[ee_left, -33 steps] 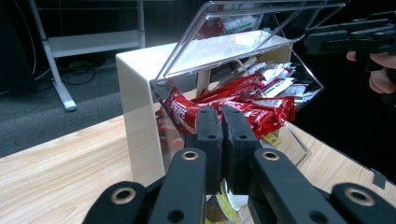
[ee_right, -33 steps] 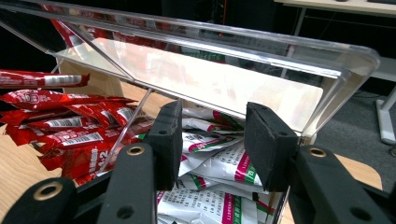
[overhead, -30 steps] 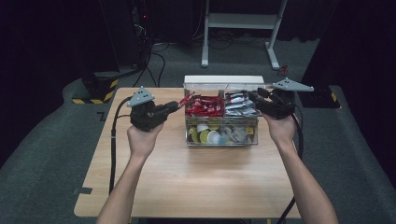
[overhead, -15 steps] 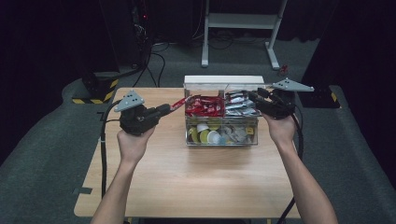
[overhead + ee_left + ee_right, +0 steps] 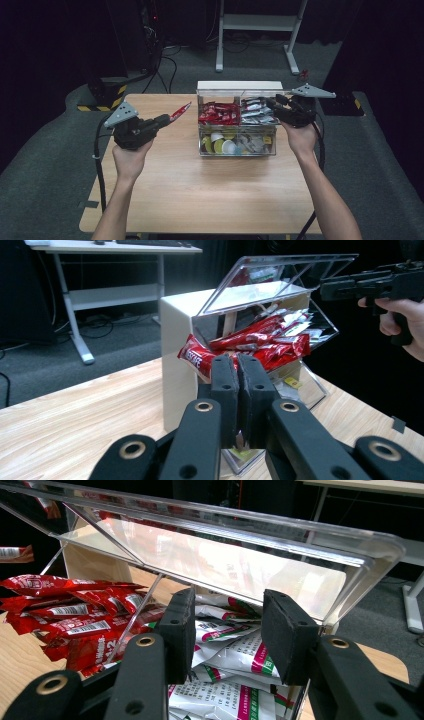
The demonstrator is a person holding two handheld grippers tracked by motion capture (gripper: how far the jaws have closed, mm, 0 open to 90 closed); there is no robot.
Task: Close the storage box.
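Note:
A clear organiser box [image 5: 237,86] with a white back stands at the table's far middle, its clear lid [image 5: 270,277] raised. Red sachets [image 5: 217,114] fill its left upper bin, white sachets [image 5: 257,111] the right one, and round pods [image 5: 222,146] lie in the front tray. My left gripper [image 5: 167,119] hovers left of the box, shut on a single red sachet [image 5: 181,111] that sticks out toward the box. My right gripper [image 5: 274,104] is at the box's right end, open, with its jaws just under the lid's front edge [image 5: 225,560] and above the white sachets [image 5: 225,685].
The wooden table [image 5: 200,195] has bare room in front of and left of the box. Beyond it stand a white desk frame [image 5: 260,22], floor cables [image 5: 167,60] and a yellow-black striped base [image 5: 102,97].
My left gripper has drawn back to the left, away from the box, carrying the red sachet. The right gripper and the lid have stayed put.

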